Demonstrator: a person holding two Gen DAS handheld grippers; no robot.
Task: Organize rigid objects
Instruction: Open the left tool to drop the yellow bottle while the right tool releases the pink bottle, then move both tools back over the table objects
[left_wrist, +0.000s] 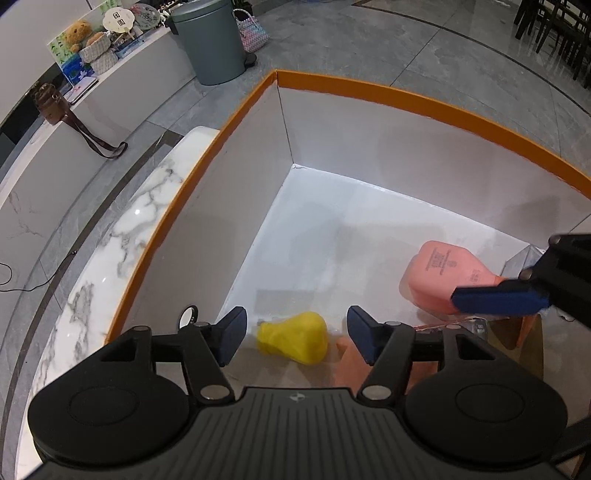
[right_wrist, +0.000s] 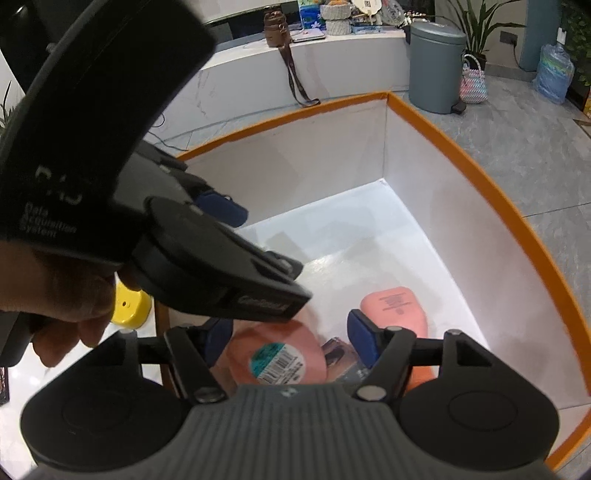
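Note:
A yellow bulb-shaped object (left_wrist: 291, 338) lies on the floor of a white box with an orange rim (left_wrist: 406, 99). My left gripper (left_wrist: 297, 328) is open around it, with a gap on each side. My right gripper (right_wrist: 290, 332) is open over a pink bottle (right_wrist: 277, 350), whose round base with a barcode label faces the camera; its right pad stands clear of the bottle. A second pink bottle (right_wrist: 395, 306) with printed text lies just beyond. In the left wrist view a pink bottle (left_wrist: 439, 280) lies at the right, behind one blue finger (left_wrist: 498, 299) of the right gripper.
The box (right_wrist: 480, 173) has tall white walls. The left gripper's body (right_wrist: 221, 266) and a hand (right_wrist: 55, 295) cross the right wrist view. A clear plastic case (left_wrist: 524, 258) sits by the pink bottle. A grey bin (left_wrist: 210, 40) stands on the tiled floor beyond.

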